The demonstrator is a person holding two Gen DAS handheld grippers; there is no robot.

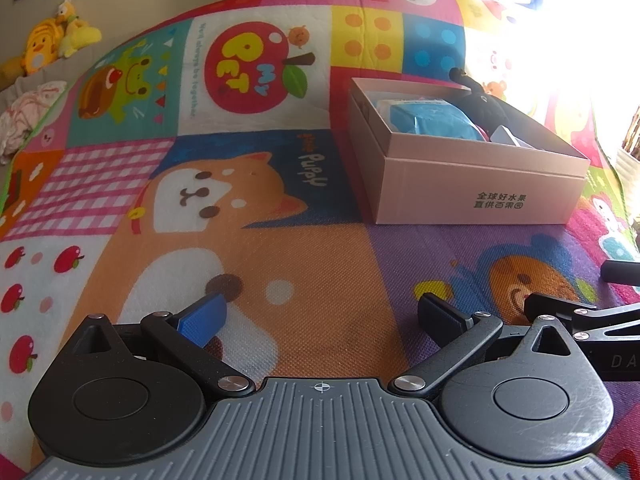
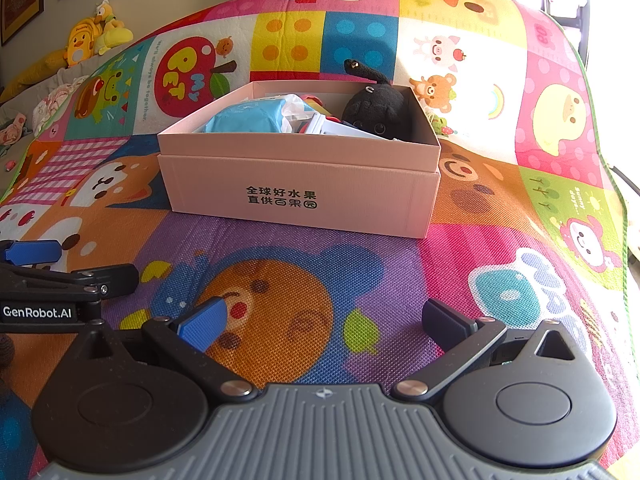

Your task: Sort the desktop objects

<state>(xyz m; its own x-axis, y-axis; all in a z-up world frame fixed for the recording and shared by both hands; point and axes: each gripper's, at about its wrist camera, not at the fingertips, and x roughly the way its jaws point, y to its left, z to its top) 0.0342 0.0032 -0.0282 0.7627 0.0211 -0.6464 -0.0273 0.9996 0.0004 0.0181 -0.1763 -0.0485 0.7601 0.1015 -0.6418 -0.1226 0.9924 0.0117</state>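
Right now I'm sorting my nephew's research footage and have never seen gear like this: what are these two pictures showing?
Each picture comes from a camera mounted on a handheld gripper that a person carries, looking forward along its two fingers. One view is from the left gripper, the other from the right gripper. Both are open and hold nothing. They hover over a colourful cartoon play mat. On it stands an open pink cardboard box containing a black plush toy, a blue packet and other small items I cannot make out. Yellow plush toys lie in the background.
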